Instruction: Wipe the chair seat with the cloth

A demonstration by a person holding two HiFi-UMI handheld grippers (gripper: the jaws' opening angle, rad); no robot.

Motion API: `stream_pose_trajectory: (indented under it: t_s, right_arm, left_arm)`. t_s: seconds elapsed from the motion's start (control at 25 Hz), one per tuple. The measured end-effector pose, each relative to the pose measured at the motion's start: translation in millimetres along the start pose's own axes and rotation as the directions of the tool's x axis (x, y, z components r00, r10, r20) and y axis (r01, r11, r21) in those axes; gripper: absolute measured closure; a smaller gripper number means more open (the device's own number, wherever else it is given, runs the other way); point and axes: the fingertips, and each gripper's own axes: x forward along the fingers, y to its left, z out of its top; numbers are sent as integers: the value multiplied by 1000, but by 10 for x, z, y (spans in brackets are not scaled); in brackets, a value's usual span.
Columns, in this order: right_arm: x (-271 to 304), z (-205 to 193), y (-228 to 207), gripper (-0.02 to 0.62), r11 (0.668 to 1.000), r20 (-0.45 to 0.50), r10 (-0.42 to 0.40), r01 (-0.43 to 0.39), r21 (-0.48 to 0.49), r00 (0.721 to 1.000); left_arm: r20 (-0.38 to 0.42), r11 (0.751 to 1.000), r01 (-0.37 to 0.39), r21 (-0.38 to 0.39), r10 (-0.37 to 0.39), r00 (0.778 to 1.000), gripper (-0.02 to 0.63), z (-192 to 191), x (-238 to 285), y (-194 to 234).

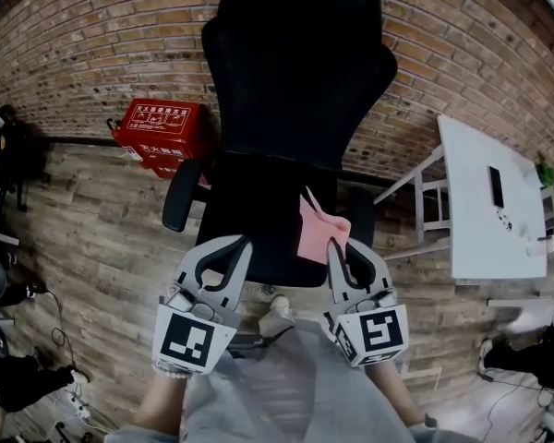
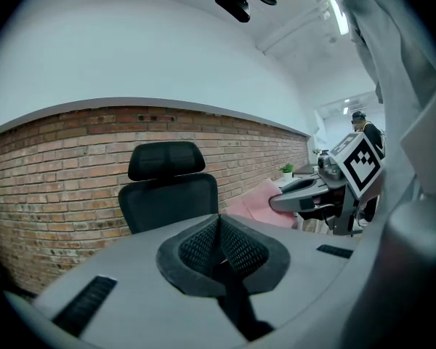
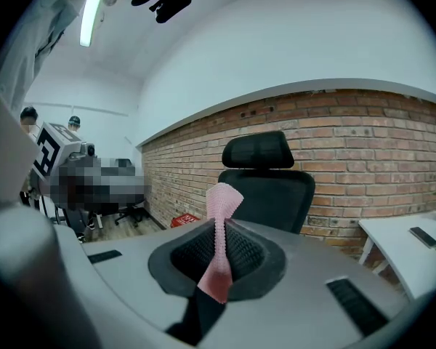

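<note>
Head view: your right gripper (image 1: 338, 247) is clamped on one edge of the pink cloth (image 1: 311, 233). The cloth hangs over the right side of the chair seat (image 1: 245, 220); whether it touches the seat yet is unclear from this angle. Right gripper view: only a narrow strip of cloth sits between the jaws, so drag against the seat could pull it free. Your left gripper (image 1: 238, 244) has its jaws together on nothing, near the seat's front edge. With nothing steadying the chair seat, a firm wipe may swivel it away.
</note>
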Motion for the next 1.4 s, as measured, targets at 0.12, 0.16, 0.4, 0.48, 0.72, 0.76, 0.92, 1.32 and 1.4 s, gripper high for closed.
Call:
stream_pose_trajectory:
  t_s: [0.12, 0.16, 0.4, 0.48, 0.72, 0.76, 0.92, 1.32, 1.4]
  right_arm:
    - [18, -46, -135, 543, 1000, -12, 25, -24, 5, 1000]
    - [24, -67, -172, 543, 1000, -18, 31, -31, 5, 999]
    - [78, -205, -322, 543, 999, -36, 49, -49, 15, 998]
    - [108, -234, -349, 543, 998, -33, 54, -54, 21, 998]
    - [228, -267, -427, 543, 998, -25, 51, -50, 25, 998]
    - [250, -272, -435, 543, 999, -26, 47, -47, 26, 999]
    - [362, -310, -445, 543, 999, -35, 33, -32, 32, 999]
    - [871, -497, -448, 543, 999, -86, -3, 7, 52, 996]
    - [1005, -548, -432, 543, 998, -98, -3, 9, 56, 995]
  left_arm:
    - [-18, 1000, -24, -11, 23, 1000, 588, 13, 101, -44]
    - [-25, 1000, -28, -13, 27, 999, 588, 10, 134, -59]
    - [-44, 999, -39, -17, 39, 998, 588, -32, 302, -102]
    - [-48, 999, -36, -10, 35, 998, 588, -54, 345, -99]
    - [-54, 1000, -28, -11, 28, 998, 588, -132, 476, -35]
    - [-55, 1000, -27, -14, 26, 998, 588, -149, 495, -18]
    - [-58, 999, -13, -32, 11, 998, 588, -231, 576, 75]
    - [-80, 999, 46, -14, -47, 996, 588, -501, 889, 464]
    - [-92, 998, 55, -14, -56, 994, 588, -594, 952, 559]
